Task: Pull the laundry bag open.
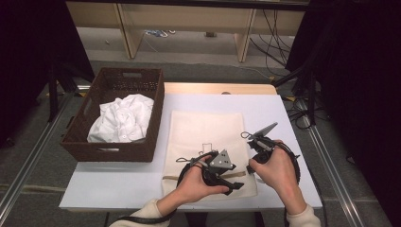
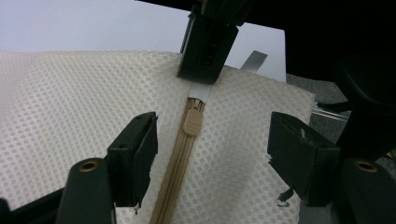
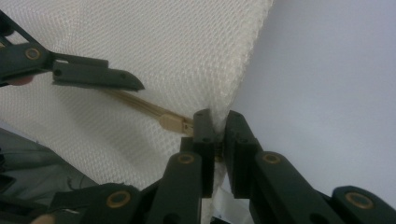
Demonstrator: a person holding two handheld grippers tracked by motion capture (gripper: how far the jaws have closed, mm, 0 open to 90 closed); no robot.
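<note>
1. Nearest, at lower centre, my left tool (image 2: 212, 154) stood spread astride the zip pull (image 2: 192, 122).
2. Right tool (image 3: 218, 135) pinched the mesh bag (image 3: 154, 51) corner.
3. Zip looked shut; opening remained.

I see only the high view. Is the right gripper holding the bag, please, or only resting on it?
Observer: Holding. The right gripper is shut on the edge of the mesh bag.
Operator: And where is the zipper pull?
Observer: The tan zipper pull lies flat on the mesh, right beside that clamped edge.
Operator: Has the left gripper caught it?
Observer: Not yet. The left gripper is open, one jaw on each side of the pull, and neither pad touches it.
</note>
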